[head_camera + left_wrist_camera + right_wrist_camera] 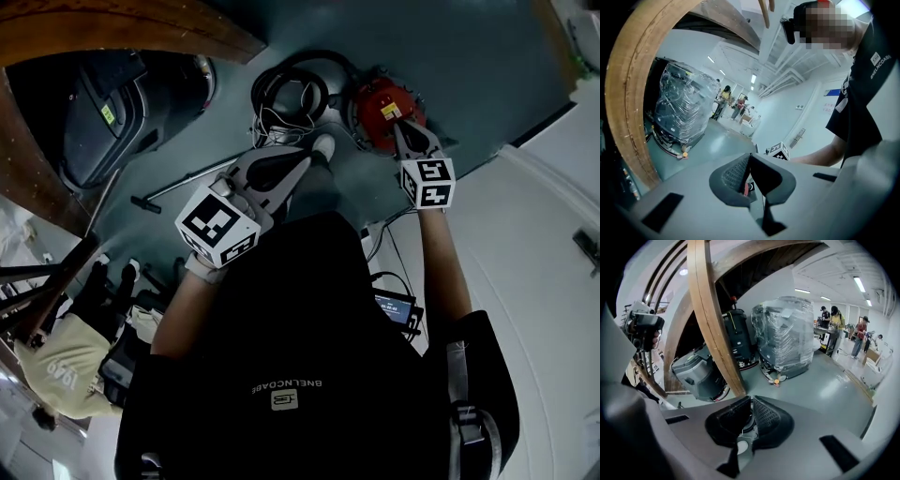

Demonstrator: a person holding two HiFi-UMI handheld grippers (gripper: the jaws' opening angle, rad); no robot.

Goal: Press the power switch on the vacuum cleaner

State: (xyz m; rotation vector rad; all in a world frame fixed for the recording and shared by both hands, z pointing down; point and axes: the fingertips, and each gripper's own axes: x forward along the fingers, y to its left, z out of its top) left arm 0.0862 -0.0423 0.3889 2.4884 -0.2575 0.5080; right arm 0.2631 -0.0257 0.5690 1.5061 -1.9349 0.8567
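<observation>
Both jaw pairs were pinched together, empty. Right gripper over red vacuum cleaner, left gripper beside it. Pressing step, I judged; next called for downward push on switch.

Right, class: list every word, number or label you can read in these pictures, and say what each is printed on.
"BNELNCDABE": the wearer's black shirt.
"1949", roughly: a bystander's pale shirt.
Too small to read: yellow label on the red vacuum cleaner; yellow sticker on the grey machine.
Too blurred: blue wall sign.
</observation>
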